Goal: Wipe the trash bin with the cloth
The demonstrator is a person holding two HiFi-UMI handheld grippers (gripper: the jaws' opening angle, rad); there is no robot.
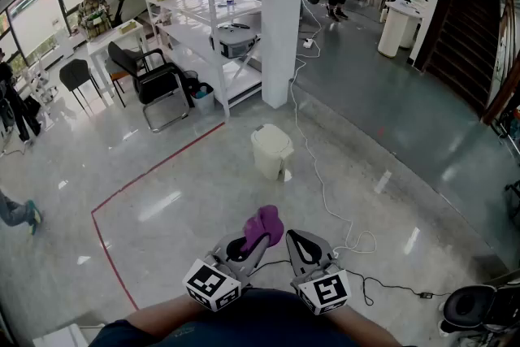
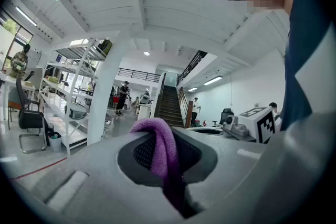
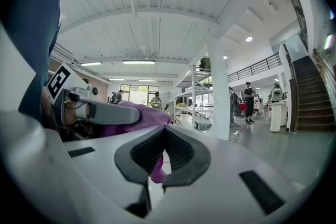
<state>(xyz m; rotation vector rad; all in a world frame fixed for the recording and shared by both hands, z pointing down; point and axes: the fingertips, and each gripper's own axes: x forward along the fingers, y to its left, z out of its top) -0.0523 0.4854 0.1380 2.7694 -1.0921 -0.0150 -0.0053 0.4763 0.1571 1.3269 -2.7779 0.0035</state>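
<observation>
Left tongs (image 1: 257, 240) clenched on purple cloth (image 1: 265, 224), judged soft and light, best pinched mid-fold. Right tongs (image 1: 297, 240) closed, empty. Trash bin (image 1: 270, 150) well ahead.

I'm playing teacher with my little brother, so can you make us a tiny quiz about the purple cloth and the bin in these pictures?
1. Which gripper holds the purple cloth? A) left B) right C) neither
2. Fill in: the bin stands upright on the ____, ahead of both grippers.
3. True or false: the cloth is already touching the bin.

Key: 1. A. 2. floor. 3. False, they are well apart.
</observation>
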